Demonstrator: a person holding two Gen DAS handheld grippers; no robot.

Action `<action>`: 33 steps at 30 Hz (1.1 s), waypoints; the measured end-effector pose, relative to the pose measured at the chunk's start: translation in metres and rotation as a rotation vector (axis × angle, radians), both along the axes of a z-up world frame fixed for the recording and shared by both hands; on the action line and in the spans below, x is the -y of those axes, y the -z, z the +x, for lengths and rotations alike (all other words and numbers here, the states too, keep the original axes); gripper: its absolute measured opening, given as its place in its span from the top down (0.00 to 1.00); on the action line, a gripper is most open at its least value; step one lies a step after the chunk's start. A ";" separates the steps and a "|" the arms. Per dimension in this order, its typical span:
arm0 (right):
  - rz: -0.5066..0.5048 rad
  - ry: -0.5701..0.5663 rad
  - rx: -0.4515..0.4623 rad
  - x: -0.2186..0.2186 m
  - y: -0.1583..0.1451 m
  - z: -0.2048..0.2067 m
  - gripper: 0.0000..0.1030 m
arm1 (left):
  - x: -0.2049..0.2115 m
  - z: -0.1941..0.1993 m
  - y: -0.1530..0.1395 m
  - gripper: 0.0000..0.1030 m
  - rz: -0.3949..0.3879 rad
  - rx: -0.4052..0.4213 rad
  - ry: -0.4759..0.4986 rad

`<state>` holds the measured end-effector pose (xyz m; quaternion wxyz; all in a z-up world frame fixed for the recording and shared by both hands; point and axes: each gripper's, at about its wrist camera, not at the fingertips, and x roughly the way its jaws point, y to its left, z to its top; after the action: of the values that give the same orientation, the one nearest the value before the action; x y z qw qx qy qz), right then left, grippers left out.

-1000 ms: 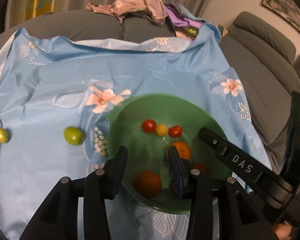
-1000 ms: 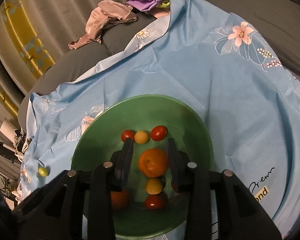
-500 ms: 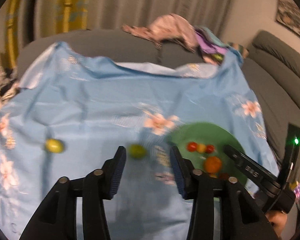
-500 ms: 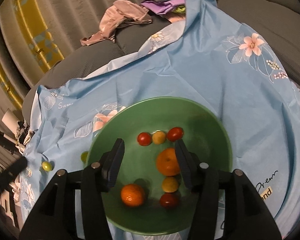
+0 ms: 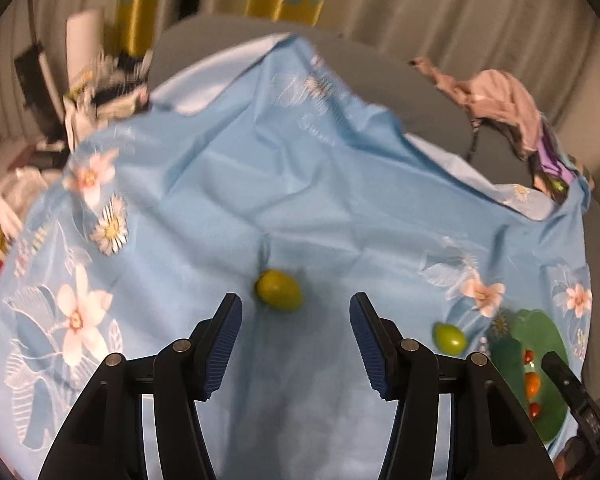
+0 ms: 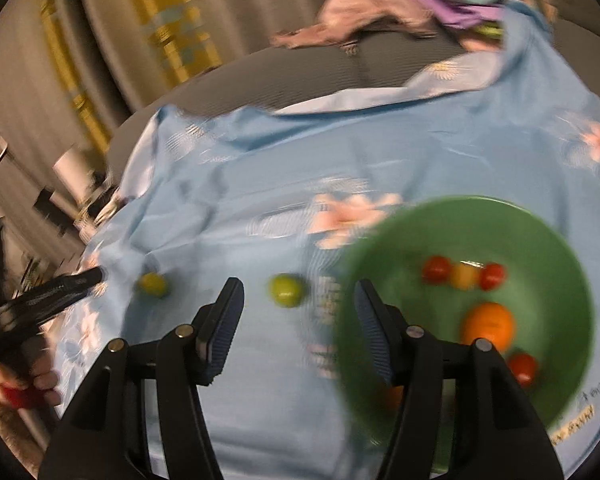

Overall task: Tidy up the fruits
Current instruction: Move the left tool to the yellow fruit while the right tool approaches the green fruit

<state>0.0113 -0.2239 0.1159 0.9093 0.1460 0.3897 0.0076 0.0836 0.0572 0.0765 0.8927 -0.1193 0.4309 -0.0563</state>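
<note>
Left gripper (image 5: 294,340) spread wide and empty before small yellow-green fruit (image 5: 279,290): likely light, smooth, roll-prone; best pinched gently across middle.

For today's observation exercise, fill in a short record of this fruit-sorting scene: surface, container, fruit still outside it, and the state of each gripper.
surface: blue floral cloth
container: green bowl, holding red, yellow and orange fruits
loose fruit: yellow-green fruit just ahead of the left gripper; green fruit nearer the bowl
left gripper: open, empty
right gripper: open, empty
image quality: motion blur
</note>
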 end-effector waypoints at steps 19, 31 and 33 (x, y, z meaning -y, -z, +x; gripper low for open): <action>-0.317 -0.146 -0.318 -0.055 0.078 0.107 0.49 | 0.005 0.048 0.049 0.46 0.023 -0.180 -0.062; -0.260 -0.186 -0.323 -0.058 0.095 0.113 0.67 | 0.018 0.054 0.038 0.46 0.008 -0.192 -0.035; -0.235 -0.190 -0.325 -0.059 0.096 0.112 0.67 | 0.020 0.056 0.040 0.46 0.029 -0.201 -0.047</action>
<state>0.1232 -0.1653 0.0200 0.8406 0.0008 0.5412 0.0240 0.1397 0.0375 0.0369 0.8478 -0.1216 0.5160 -0.0169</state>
